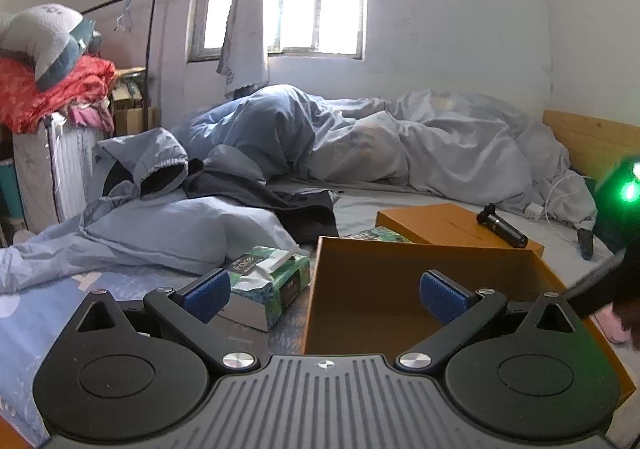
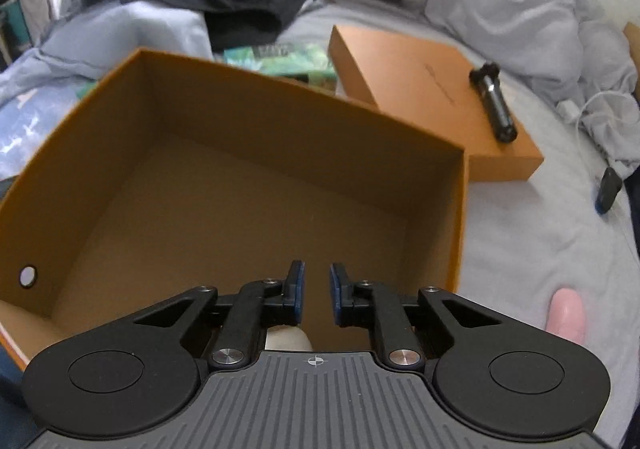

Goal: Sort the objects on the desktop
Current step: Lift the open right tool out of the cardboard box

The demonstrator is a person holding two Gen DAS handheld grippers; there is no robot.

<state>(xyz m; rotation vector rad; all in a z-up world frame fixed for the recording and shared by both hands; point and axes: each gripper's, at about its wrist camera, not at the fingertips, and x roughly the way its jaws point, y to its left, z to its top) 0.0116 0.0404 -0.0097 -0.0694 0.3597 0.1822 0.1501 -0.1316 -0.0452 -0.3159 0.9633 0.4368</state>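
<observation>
Hand-held gripper, right: jaws narrow, nothing visibly between them, poised over the open box at frame centre. Hand-held gripper, left: jaws wide and empty, at the box's near rim. Left of the box, tissue pack: light, soft; pinch across its short sides. Farther, upper right, the lid on the bed carries a black tool: stiff, probably smooth, liable to roll; grip mid-barrel.

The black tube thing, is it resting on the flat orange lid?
Touching. In the right wrist view the black tube lies flat on top of the orange lid, with no gap beneath it.
</observation>
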